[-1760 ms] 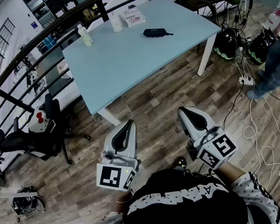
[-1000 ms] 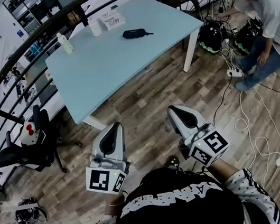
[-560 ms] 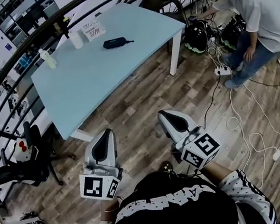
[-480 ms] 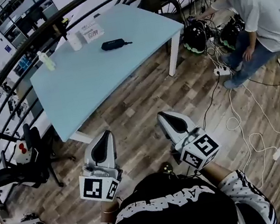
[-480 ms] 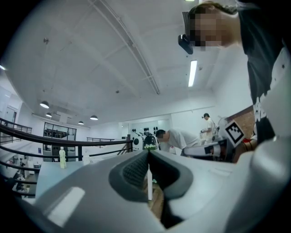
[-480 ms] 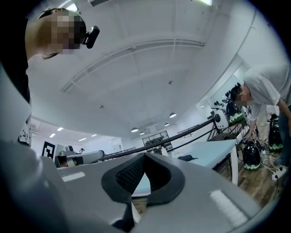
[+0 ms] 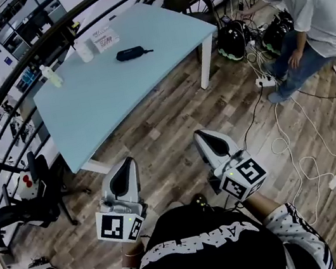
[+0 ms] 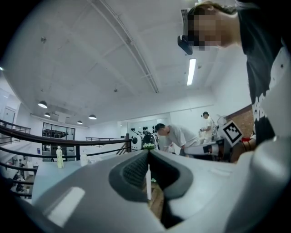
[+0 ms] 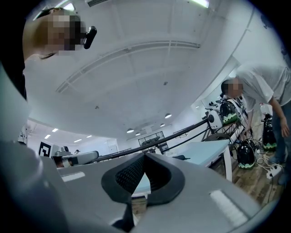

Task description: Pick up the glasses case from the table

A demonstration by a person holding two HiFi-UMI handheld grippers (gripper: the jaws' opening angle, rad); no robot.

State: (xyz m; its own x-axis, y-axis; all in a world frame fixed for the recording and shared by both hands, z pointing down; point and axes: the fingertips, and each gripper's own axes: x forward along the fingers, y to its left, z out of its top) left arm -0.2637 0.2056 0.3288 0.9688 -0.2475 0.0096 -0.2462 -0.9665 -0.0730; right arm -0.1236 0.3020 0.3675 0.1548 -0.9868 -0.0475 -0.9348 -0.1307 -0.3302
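Observation:
The dark glasses case lies near the far edge of the light blue table, well ahead of both grippers. My left gripper and right gripper hang side by side over the wooden floor, short of the table's near edge and pointing level toward it. Both are shut with nothing between the jaws. In the right gripper view the case shows as a small dark shape on the table beyond the shut gripper. In the left gripper view the jaws of the left gripper meet at the tip.
A bottle, a white cup and a printed box stand at the table's far side, along a dark railing. A person bends over gear at right. Cables trail on the floor; an office chair stands at left.
The table and case have slid leftward in the head view, and the person at right has come into view. Both grippers stay shut and empty in front of the body.

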